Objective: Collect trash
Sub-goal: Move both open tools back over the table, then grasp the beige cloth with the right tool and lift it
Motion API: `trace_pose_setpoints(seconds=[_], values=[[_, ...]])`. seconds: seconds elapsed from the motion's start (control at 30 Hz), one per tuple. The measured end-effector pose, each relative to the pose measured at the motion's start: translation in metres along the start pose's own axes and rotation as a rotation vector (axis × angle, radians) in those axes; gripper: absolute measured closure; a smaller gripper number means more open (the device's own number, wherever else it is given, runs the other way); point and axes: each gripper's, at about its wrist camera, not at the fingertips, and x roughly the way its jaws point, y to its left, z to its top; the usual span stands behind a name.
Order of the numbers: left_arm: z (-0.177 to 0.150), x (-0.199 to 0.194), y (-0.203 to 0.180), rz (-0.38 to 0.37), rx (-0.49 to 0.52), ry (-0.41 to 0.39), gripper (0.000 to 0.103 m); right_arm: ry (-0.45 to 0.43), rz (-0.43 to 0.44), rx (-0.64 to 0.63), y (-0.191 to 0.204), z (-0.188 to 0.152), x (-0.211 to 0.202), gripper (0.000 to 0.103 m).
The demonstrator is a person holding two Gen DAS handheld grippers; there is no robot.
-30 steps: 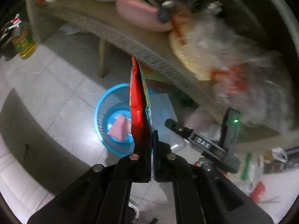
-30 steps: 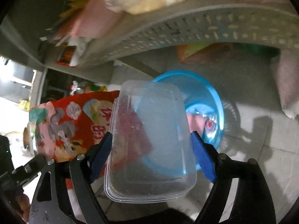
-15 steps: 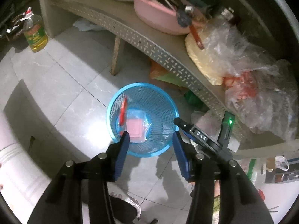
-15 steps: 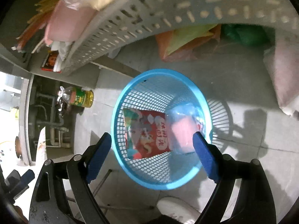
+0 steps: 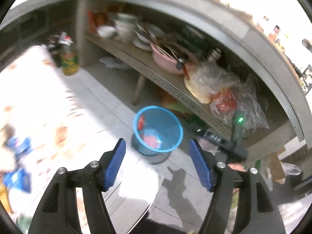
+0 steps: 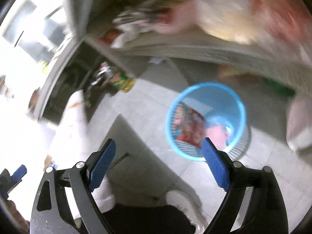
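My left tongs [image 5: 157, 163] apart, empty; right tongs [image 6: 159, 162] apart, empty. Red snack wrapper [image 6: 190, 125] lies in blue mesh plastic basket [image 6: 241, 105] on floor. Wrapper looks light, crinkly, slippery; pinch edge.

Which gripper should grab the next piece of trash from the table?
Left, probably. The left gripper is open and empty, and its view shows blue wrappers on the table to its left. The right gripper is also open and empty, but faces the basket and floor.
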Motion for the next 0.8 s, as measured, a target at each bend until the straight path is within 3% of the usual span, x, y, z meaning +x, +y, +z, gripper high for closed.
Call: trace_pose_setpoints(seconds=[0.2,0.37,0.57,0.8], values=[[-0.063,-0.089,0.057,0.139,-0.126,-0.145,0.033,0.009,0.145,-0.224,0.088,-0.003,-0.014,0.014],[-0.109,-0.147,0.110,0.241,-0.277,-0.261,0.033,0.105,0.282,-0.402,0.169,-0.027,-0.003,0.014],[-0.130,-0.190,0.169,0.334,-0.403,-0.348,0.033,0.218,0.422,-0.560,0.264,-0.052,0.024,0.009],[-0.131,-0.205,0.236,0.374,-0.506,-0.380,0.033,0.261,0.436,-0.825,0.388,-0.094,0.065,0.008]])
